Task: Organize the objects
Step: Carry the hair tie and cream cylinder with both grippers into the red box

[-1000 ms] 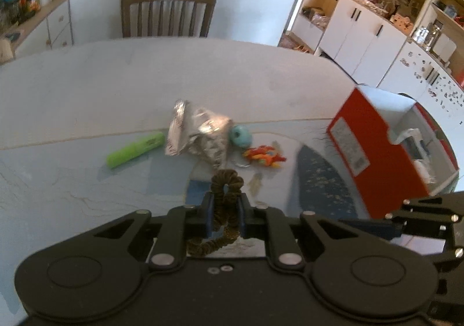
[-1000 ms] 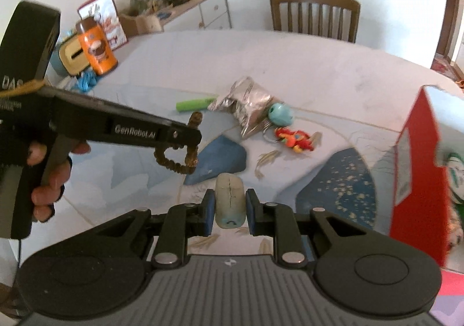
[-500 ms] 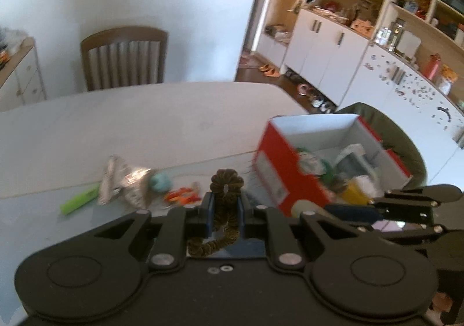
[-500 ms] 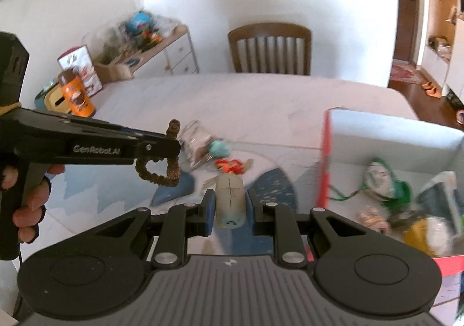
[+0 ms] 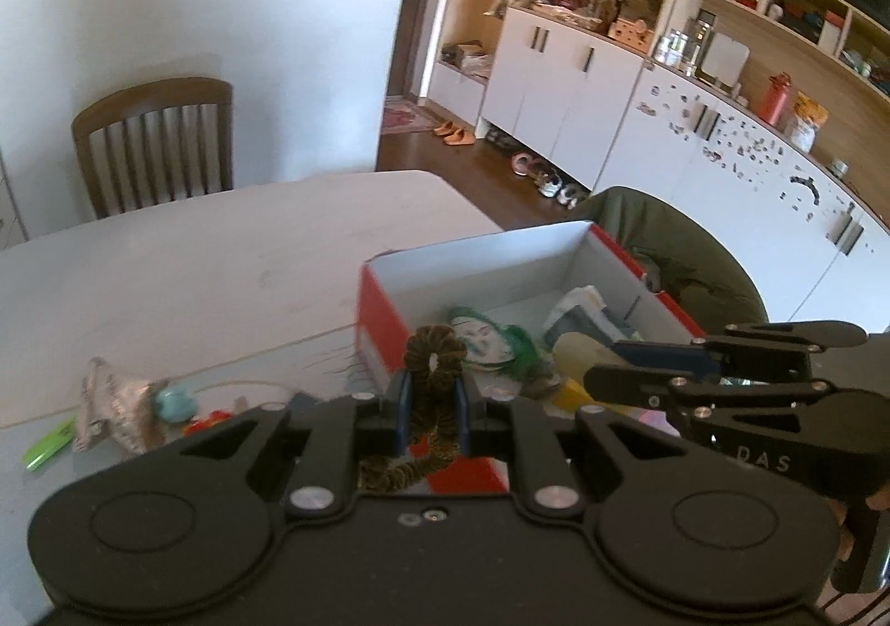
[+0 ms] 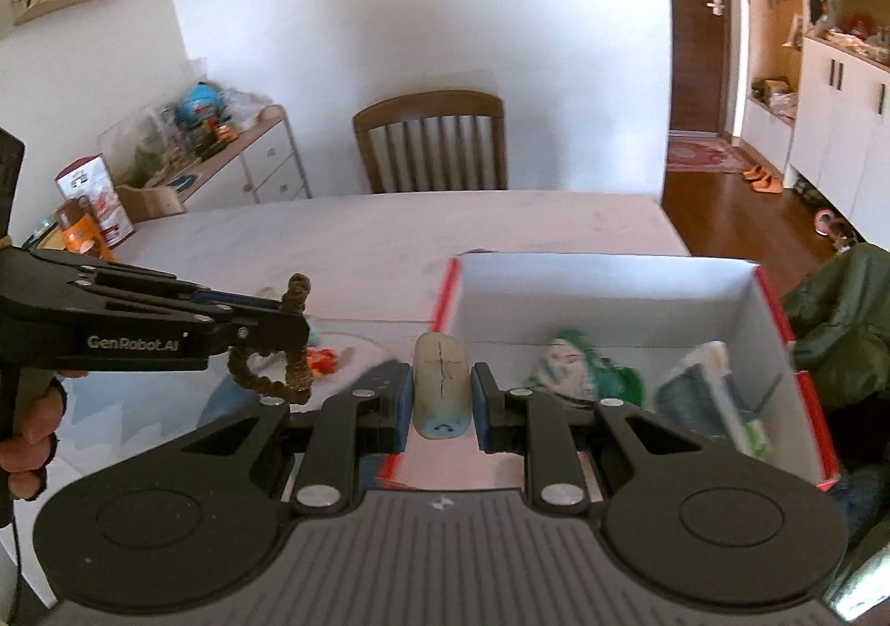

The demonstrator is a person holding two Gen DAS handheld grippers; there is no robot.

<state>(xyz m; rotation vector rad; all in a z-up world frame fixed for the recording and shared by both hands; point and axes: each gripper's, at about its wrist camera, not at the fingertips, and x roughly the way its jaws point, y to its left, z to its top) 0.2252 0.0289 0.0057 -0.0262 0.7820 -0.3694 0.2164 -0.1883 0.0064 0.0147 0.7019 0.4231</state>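
My left gripper [image 5: 434, 392] is shut on a brown fuzzy hair tie [image 5: 435, 348], which loops above and below the pads. It hovers at the near left corner of a red shoebox [image 5: 473, 250] with a white inside. My right gripper [image 6: 442, 395] is shut on a cream oblong piece with a blue end [image 6: 441, 375], over the box's [image 6: 612, 261] near left edge. The right wrist view shows the left gripper [image 6: 295, 325] to the left, with the hair tie [image 6: 272, 378] dangling from it. The left wrist view shows the right gripper [image 5: 639, 359] over the box.
In the box lie a green-and-white item [image 6: 573, 364] and a packet [image 6: 712, 387]. A foil wrapper [image 5: 111, 403], teal ball [image 5: 175, 400], green marker [image 5: 47, 445] and orange toy [image 6: 322, 361] lie left on the table. A wooden chair [image 6: 434, 142] stands behind; a green jacket [image 6: 834, 325] hangs right.
Both grippers have risen and swung right, from above the loose items to the red box. Each keeps hold of its object. The box interior has come into view.
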